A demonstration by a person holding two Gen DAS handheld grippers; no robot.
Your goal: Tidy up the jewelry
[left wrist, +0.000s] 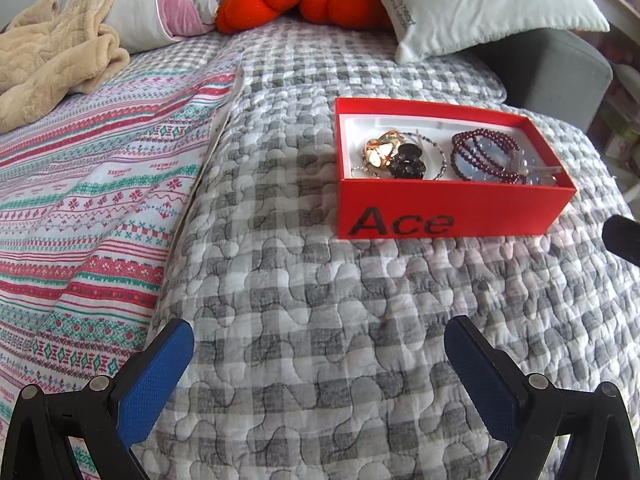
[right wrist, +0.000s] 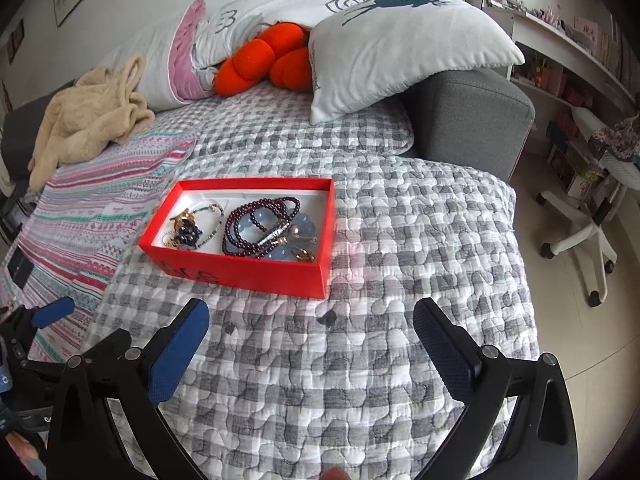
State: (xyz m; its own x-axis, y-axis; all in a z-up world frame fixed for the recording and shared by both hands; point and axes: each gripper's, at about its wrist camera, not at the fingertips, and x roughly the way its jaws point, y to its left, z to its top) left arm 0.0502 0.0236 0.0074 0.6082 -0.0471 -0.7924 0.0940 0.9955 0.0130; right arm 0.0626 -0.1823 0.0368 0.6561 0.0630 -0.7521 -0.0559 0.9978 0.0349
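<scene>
A red open box [left wrist: 448, 210] marked "Ace" sits on the grey checked quilt; it also shows in the right wrist view [right wrist: 256, 270]. Inside lie a dark red bead bracelet [left wrist: 486, 152] [right wrist: 256, 220], pale blue beads [right wrist: 250, 224], a gold clip [left wrist: 382, 150], a black hair claw [left wrist: 408, 162] and a thin chain. My left gripper [left wrist: 320, 332] is open and empty, well short of the box. My right gripper [right wrist: 310, 320] is open and empty, just in front of the box.
A striped blanket [left wrist: 80, 208] covers the left side. A beige fleece [right wrist: 88, 120], white pillows [right wrist: 400, 40] and an orange cushion [right wrist: 260, 60] lie at the back. A grey armrest [right wrist: 472, 116] and an office chair [right wrist: 580, 236] are at the right.
</scene>
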